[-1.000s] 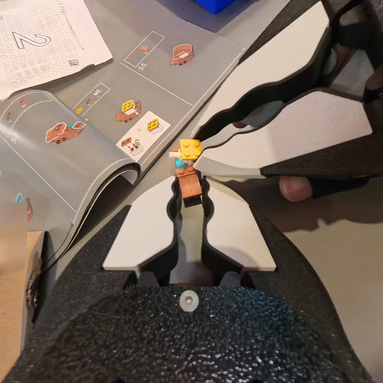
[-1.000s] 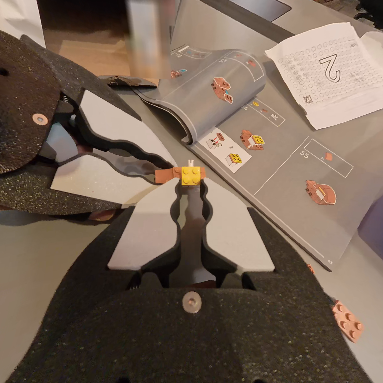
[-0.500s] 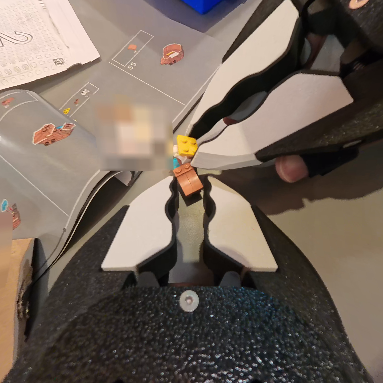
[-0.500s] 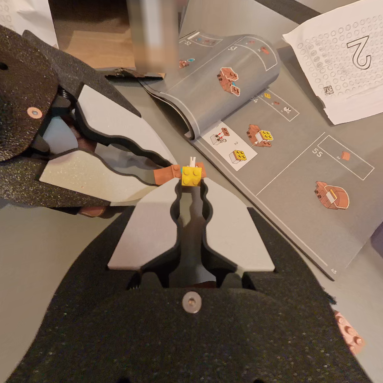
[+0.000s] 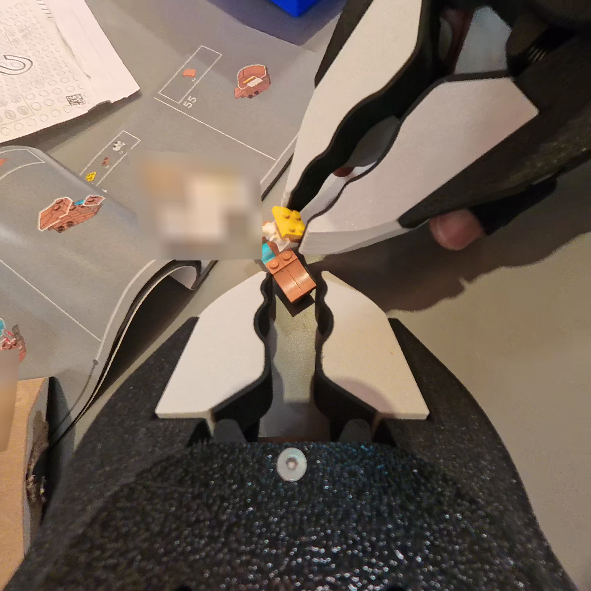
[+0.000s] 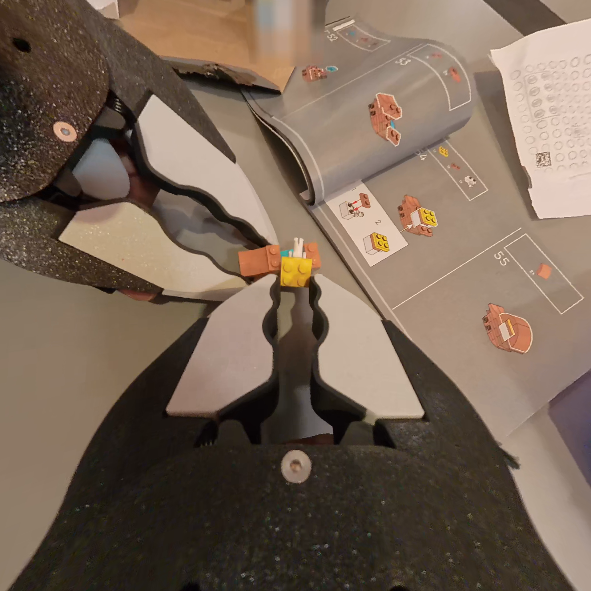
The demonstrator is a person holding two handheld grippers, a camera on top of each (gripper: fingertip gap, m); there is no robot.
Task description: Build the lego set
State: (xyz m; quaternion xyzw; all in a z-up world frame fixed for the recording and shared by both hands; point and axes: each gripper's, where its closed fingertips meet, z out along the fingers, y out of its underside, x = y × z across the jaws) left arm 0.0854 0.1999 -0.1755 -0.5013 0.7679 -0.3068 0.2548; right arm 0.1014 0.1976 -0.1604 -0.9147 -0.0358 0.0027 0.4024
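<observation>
— Jaws first: what does each one have?

— Right gripper (image 6: 295, 281) pinches the yellow brick (image 6: 296, 271), a fingertip pressed on either side. Left gripper (image 5: 292, 287) stands slightly spread around the brown end (image 5: 292, 278) of the same small brick assembly; that end sits skewed between the fingertips with a gap showing, so it is not clamped.

— So where is the assembly?

— Lifted above the grey table (image 6: 80, 335), between the two grippers, with teal and white bits (image 6: 297, 248) beside the yellow brick.

— And beyond?

— An open instruction booklet (image 6: 447, 256) just behind, one page curled over. Farther off, a white printed sheet (image 6: 550, 128), and a blue block (image 5: 299, 6) at the table's far edge.
</observation>
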